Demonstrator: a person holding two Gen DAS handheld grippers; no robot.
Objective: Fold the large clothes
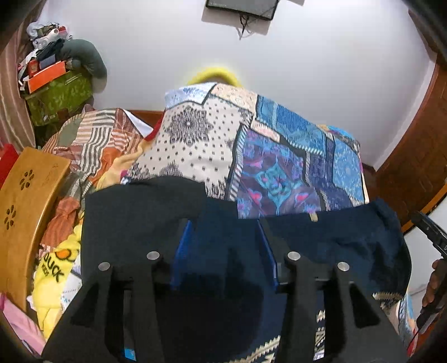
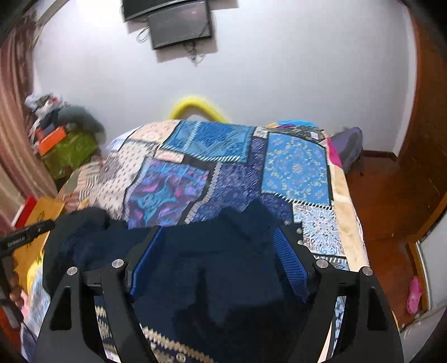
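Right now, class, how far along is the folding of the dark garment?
Done: the navy garment is laid on the bed. In hand: both grippers, left and right, sit open over it, gripping nothing. Left: every fold; the cloth looks rumpled and no tidy fold shows.

— Up close? Left gripper (image 1: 226, 251), two black arms, blue pads (image 1: 183, 251) spread wide apart, nothing pinched between.

— Under the pads? Dark navy garment (image 1: 321, 240), lying flat on a patchwork bedspread (image 1: 279, 156) of blue, purple and cream squares.

— On the left? Heap of clothes: striped orange shirt (image 1: 92, 139), yellow cloth with "DUCK" on it (image 1: 53, 273). Wooden board with flower-shaped holes (image 1: 25, 206) right beside the heap.

— Far back? White wall (image 1: 321, 69), dark screen (image 1: 241, 8) up high, yellow thing (image 1: 213, 75) poking over the bed's far edge, green box (image 1: 60, 96) with an orange box (image 1: 46, 74) on top.

— Right edge? Bit of the other gripper (image 1: 430, 234), blurry, plus a hand (image 1: 434, 284).
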